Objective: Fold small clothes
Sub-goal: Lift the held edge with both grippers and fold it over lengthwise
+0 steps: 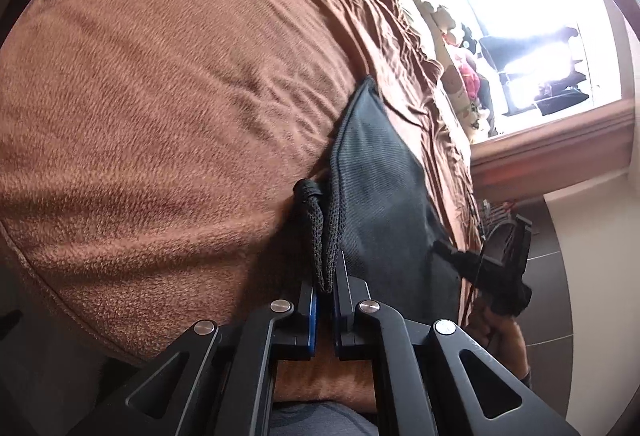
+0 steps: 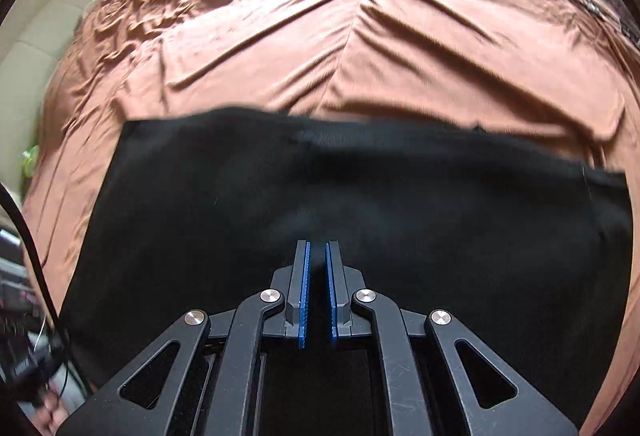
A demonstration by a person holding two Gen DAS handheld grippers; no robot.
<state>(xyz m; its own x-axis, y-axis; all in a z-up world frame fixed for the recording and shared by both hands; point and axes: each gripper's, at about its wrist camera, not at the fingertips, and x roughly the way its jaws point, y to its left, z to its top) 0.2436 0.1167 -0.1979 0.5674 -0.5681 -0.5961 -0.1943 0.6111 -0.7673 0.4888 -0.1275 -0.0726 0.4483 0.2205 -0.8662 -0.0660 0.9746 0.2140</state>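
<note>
In the left wrist view a brown fleece blanket point(image 1: 152, 107) covered the bed on the left, its hemmed edge curving down toward the lower left. At the centre the left gripper point(image 1: 325, 276) had its blue-padded fingers nearly together, pinching a black drawstring cord point(image 1: 318, 236) and the edge of the dark shorts point(image 1: 376, 171). The garment stretched away from the fingers up along the bed, edge-on to the camera. To the right a wrinkled brown sheet point(image 1: 404, 75) ran toward a bright window point(image 1: 532, 19), with soft toys point(image 1: 464, 75) heaped beside the bed's far edge.

In the right wrist view the same brown sheet point(image 2: 360, 35) filled the upper half. The black garment point(image 2: 280, 195) lay spread flat across it from left to right. The right gripper point(image 2: 317, 256) stood over the cloth with only a narrow gap between its blue pads; whether fabric was caught between them could not be told. No container showed in either view.
</note>
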